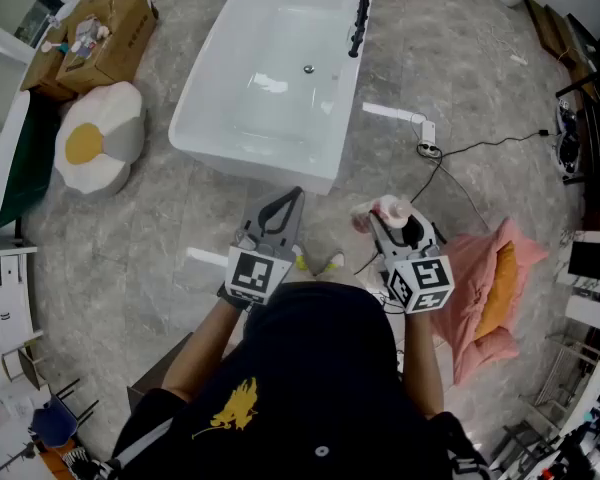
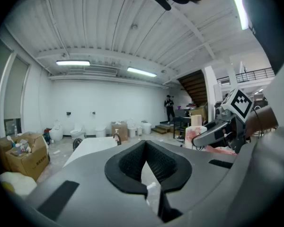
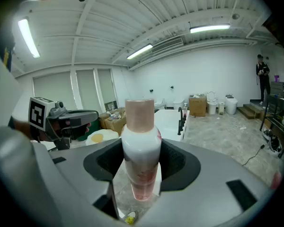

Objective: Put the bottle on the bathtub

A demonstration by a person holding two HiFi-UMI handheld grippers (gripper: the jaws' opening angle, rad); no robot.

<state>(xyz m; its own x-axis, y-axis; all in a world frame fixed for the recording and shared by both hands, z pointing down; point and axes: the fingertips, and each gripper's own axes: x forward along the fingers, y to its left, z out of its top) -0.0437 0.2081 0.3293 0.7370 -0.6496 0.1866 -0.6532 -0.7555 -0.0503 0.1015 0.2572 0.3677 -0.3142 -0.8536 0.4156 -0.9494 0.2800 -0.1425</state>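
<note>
Grey stone floor, bathtub (image 1: 270, 78) far; right tool (image 1: 400, 224) clenched on bottle (image 3: 141, 145) mid-body, likely light, stiff, slick plastic; left tool (image 1: 292, 200) closed, empty.

- bottle (image 3: 141, 141): white with a pink cap and pink print, upright, clamped between the right gripper's (image 3: 141, 169) jaws, short of the bathtub.
- bathtub (image 1: 248, 158): white, freestanding, with a black tap (image 1: 359, 13) on its rim.

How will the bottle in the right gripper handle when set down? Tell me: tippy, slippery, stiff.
Likely stiff: the bottle keeps its round shape while squeezed by the right gripper. Probably tippy: it is tall and narrow, and the bathtub rim looks narrow. Its glossy wall may slip in a loose grip.
</note>
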